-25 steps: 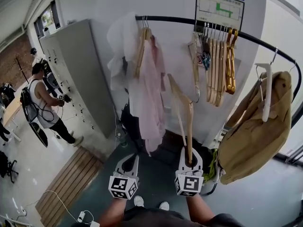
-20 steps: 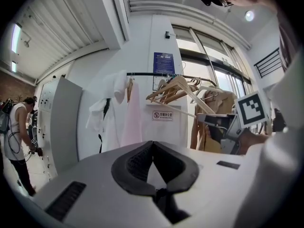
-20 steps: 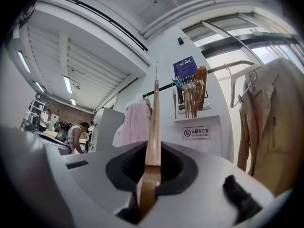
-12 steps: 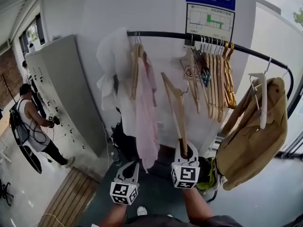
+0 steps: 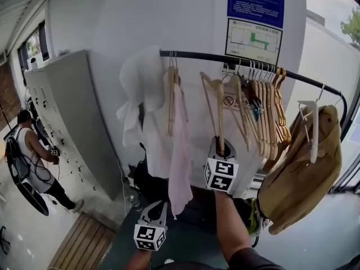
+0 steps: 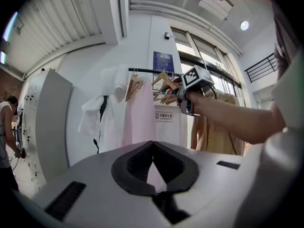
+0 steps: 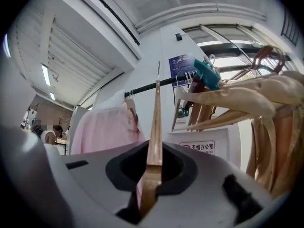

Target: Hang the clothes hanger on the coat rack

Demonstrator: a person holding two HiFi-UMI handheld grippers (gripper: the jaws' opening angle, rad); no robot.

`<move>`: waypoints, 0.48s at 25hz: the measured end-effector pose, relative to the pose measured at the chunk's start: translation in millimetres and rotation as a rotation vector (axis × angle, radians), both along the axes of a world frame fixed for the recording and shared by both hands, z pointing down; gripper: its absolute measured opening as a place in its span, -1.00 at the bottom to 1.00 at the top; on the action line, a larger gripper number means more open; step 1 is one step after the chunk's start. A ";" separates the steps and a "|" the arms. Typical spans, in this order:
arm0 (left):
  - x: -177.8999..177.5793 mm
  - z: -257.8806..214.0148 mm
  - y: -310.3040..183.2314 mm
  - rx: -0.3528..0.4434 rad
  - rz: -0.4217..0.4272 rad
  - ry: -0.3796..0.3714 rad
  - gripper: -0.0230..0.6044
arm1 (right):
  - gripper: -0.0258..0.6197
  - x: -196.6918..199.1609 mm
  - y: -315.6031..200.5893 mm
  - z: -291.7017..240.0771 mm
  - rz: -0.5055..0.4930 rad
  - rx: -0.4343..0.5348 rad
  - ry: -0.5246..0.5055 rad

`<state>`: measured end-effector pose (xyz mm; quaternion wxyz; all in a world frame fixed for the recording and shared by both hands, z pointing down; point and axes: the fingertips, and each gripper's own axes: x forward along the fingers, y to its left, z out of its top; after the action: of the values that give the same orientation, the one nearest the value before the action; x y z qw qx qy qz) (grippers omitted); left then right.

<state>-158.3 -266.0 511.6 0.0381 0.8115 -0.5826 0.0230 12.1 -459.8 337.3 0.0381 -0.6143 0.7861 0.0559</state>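
Between the right gripper's (image 5: 220, 144) fingers a wooden hanger (image 5: 218, 108) stands clamped by its lower end, hook up near the rack's black rail (image 5: 194, 55). I cannot tell whether the hook catches the rail, so seating it and letting go seem to remain. Left of these fingers hangs a pink garment (image 5: 181, 151), right of them a crowded row of hangers (image 5: 264, 117), leaving a narrow gap. Lower down, the left gripper's (image 5: 154, 207) fingers are together, empty.

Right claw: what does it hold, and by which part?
A hanger, clamped near the lower end of one wooden arm, so that it stands upright above the claw.
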 end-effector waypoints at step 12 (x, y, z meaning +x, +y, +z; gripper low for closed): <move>-21.3 -2.2 -14.4 0.008 0.054 -0.004 -0.90 | -0.78 -18.9 -72.7 -33.0 0.041 -0.034 0.023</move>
<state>-179.6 -280.4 509.3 0.0330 0.8271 -0.5606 0.0232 -6.8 -532.4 304.3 0.0174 -0.6301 0.7747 0.0502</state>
